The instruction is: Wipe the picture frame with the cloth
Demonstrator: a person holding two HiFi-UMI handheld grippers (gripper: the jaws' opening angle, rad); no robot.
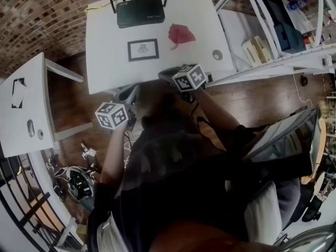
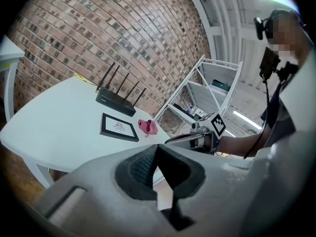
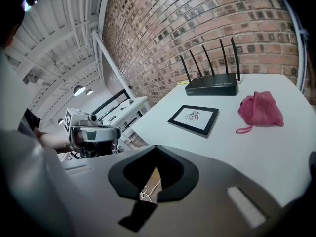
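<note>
A black picture frame point(image 1: 143, 49) with a white print lies flat on the white table point(image 1: 105, 62). To its right a crumpled red cloth point(image 1: 180, 35) rests on the tabletop, apart from the frame. Both grippers are in front of the table's near edge, short of both objects. My left gripper point(image 1: 132, 93) is shut with nothing in it, and so is my right gripper point(image 1: 168, 75). The left gripper view shows its jaws point(image 2: 157, 149) closed, with the frame point(image 2: 118, 127) and cloth point(image 2: 147, 126) ahead. The right gripper view has its jaws point(image 3: 157, 148) closed, frame point(image 3: 194, 118) and cloth point(image 3: 260, 110) beyond.
A black router point(image 1: 140, 12) with several antennas stands at the table's back edge against the brick wall. A round hole point(image 1: 217, 54) sits near the table's right front corner. A second white table point(image 1: 26, 104) is at the left, and white shelving point(image 1: 273, 41) at the right.
</note>
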